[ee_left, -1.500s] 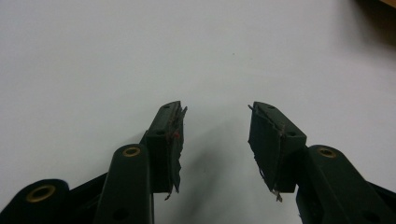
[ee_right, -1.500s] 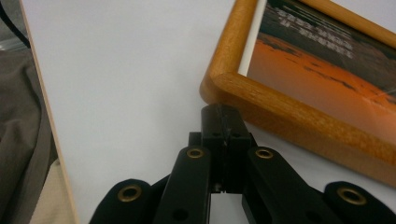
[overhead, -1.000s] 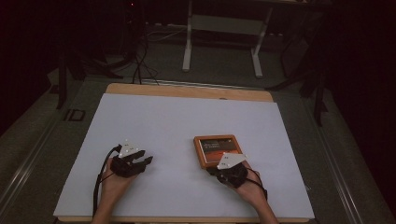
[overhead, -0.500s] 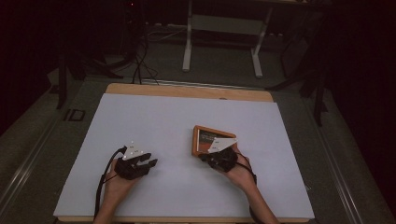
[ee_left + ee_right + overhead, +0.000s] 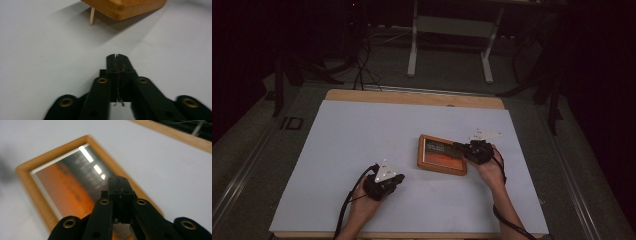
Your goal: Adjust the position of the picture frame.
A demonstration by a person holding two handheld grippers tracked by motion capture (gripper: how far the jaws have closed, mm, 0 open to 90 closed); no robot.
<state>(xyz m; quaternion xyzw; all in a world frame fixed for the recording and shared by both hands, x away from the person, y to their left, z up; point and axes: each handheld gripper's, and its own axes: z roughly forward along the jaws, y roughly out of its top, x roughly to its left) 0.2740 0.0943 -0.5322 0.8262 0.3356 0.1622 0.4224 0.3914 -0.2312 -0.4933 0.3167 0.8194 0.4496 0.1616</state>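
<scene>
Wooden frame (image 5: 442, 154) lies flat on white table sheet (image 5: 362, 130), right of centre, orange picture behind glass inside. Left gripper (image 5: 396, 181) nearest, just closed tight on nothing, beside frame's corner. Right gripper (image 5: 457, 146) clamped, empty, tips over frame's right edge.

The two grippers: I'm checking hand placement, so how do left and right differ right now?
The left gripper lies over bare white table covering, apart from the wooden picture frame; the right gripper reaches over the frame's right edge. The left points rightward toward the frame, the right points leftward. Both are shut, holding nothing.
</scene>
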